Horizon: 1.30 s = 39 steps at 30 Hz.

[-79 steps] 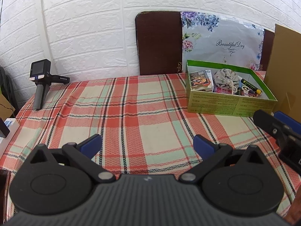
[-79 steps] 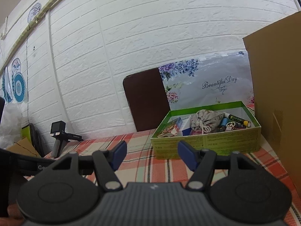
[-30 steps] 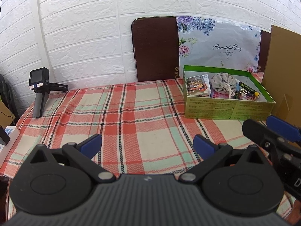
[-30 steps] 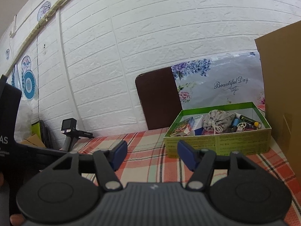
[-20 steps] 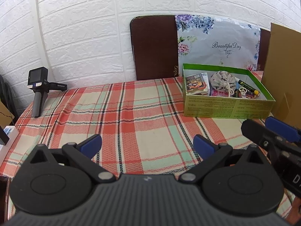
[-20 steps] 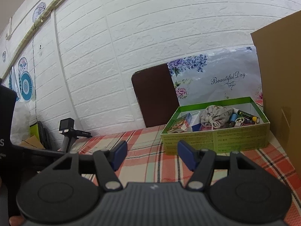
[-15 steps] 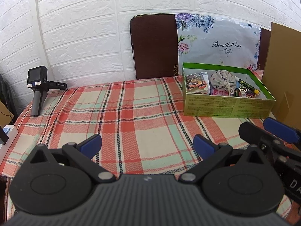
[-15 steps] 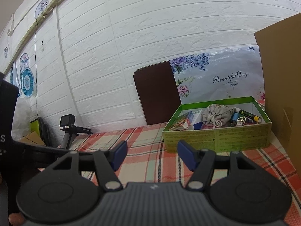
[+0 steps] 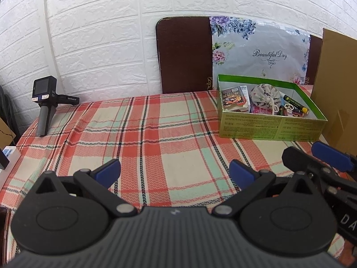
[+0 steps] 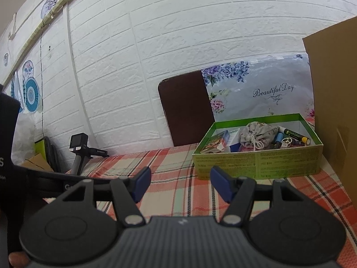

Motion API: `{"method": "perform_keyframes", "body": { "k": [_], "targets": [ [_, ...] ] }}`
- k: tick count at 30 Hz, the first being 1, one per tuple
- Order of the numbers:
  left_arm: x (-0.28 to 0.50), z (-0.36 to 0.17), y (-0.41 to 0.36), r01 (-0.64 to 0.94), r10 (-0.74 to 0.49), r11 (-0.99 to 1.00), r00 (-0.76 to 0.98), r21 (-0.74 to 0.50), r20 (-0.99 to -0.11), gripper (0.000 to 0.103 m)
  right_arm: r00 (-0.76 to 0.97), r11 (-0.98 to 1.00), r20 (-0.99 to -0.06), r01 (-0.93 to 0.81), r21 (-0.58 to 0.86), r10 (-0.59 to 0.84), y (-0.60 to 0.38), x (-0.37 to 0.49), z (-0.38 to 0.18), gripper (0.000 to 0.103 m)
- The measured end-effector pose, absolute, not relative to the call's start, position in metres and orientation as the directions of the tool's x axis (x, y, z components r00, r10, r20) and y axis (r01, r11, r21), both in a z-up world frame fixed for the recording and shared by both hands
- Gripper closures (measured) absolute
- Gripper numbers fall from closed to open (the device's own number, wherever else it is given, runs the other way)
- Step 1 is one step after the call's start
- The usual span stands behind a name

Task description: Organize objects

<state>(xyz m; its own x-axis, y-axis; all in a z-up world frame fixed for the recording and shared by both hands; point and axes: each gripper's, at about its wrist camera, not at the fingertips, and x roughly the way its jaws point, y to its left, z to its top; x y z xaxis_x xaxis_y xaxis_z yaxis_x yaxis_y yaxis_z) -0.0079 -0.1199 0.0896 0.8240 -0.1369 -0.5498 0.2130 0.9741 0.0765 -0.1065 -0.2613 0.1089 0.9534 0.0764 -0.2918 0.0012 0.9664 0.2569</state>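
Left wrist view: my left gripper hangs released above the plaid tablecloth, my right gripper also spread wide and empty. Far right stands the green box, holding a drawstring pouch, marker and card pack.

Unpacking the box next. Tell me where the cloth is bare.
Bare plaid cloth runs from the handheld camera at its left edge to the green box. Crowded: inside the box, and by the cardboard on its right.
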Motion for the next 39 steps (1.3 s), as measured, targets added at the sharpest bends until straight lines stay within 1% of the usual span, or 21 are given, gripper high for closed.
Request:
{"method": "perform_keyframes", "body": {
  "k": [8,21,32,39],
  "targets": [
    [-0.008,0.089,-0.115,0.212,-0.142,0.975,0.825,0.067,-0.547,0.0,0.95,0.973,-0.302,-0.011,0.23,0.082,-0.253,-0.106,0.11,0.042],
    [0.0,0.084,-0.097,0.207,-0.162,0.978,0.814,0.018,-0.557,0.0,0.945,0.981,-0.32,-0.007,0.196,0.071,-0.239,-0.1,0.111,0.042],
    [0.005,0.083,-0.097,0.189,-0.14,0.982,0.815,0.03,-0.563,0.0,0.945,0.979,-0.321,0.007,0.202,0.059,-0.244,-0.098,0.111,0.04],
    [0.004,0.085,-0.105,0.156,-0.097,0.986,0.816,0.055,-0.57,0.0,0.948,0.973,-0.312,0.016,0.23,0.058,-0.255,-0.101,0.109,0.039]
  ]
}}
